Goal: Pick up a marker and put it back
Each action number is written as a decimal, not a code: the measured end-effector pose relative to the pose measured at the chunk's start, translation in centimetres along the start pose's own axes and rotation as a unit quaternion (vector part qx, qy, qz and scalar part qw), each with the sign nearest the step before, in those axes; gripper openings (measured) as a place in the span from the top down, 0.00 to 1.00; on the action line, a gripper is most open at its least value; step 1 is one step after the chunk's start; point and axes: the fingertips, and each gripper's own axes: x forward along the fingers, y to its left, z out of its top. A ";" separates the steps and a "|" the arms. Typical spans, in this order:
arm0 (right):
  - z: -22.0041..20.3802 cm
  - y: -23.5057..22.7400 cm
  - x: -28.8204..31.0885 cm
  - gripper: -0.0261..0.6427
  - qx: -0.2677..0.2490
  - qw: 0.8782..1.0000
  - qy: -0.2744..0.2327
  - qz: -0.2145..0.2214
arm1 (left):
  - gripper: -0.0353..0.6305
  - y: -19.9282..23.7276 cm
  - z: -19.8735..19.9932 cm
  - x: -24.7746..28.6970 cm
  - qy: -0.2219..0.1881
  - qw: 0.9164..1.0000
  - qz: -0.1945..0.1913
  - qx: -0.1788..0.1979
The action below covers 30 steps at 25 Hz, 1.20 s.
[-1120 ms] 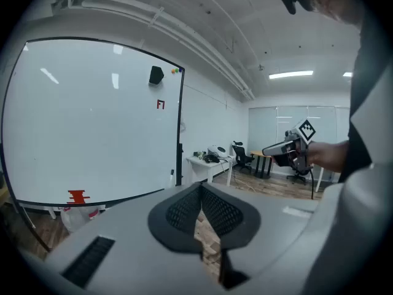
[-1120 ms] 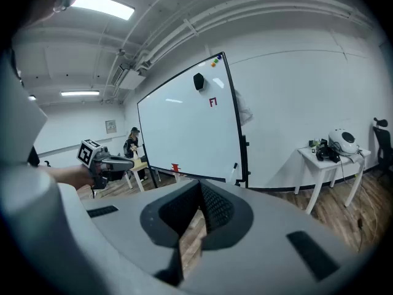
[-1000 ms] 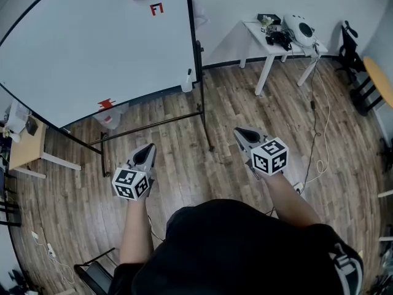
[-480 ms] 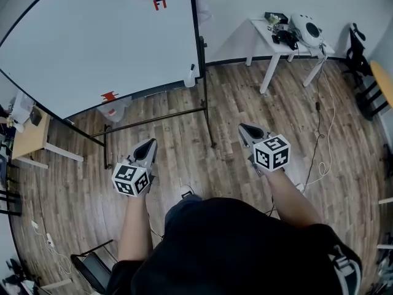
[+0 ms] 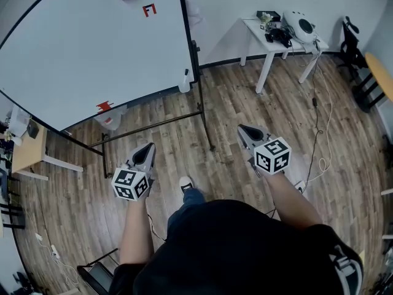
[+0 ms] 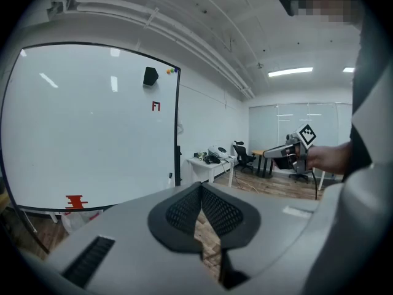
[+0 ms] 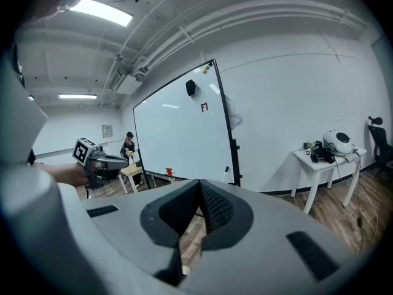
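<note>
The left gripper (image 5: 146, 149) and right gripper (image 5: 247, 131) are held above the wood floor (image 5: 245, 97), each with jaws pressed together on nothing. Farther off, the marker (image 5: 185, 80) stands at the whiteboard's (image 5: 92, 54) lower right corner, well apart from both.

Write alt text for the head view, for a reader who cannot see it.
Seen from above, a person on a wooden floor holds out the left gripper and right gripper, both closed and empty, toward a large whiteboard on a stand. A small white table with gear on it stands by the far wall.
</note>
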 end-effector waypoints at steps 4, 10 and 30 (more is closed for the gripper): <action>-0.2 -0.5 1.6 0.97 -0.002 1.000 0.014 -0.006 | 0.93 1.5 0.1 1.2 -0.004 1.000 -0.005 -0.002; 0.3 -0.4 5.9 0.97 0.000 1.000 0.031 -0.002 | 0.93 5.0 0.0 3.0 -0.001 1.000 -0.012 -0.008; 3.3 -2.6 21.1 0.97 0.018 0.998 0.048 -0.022 | 0.93 18.9 1.4 12.1 0.008 0.999 -0.051 -0.017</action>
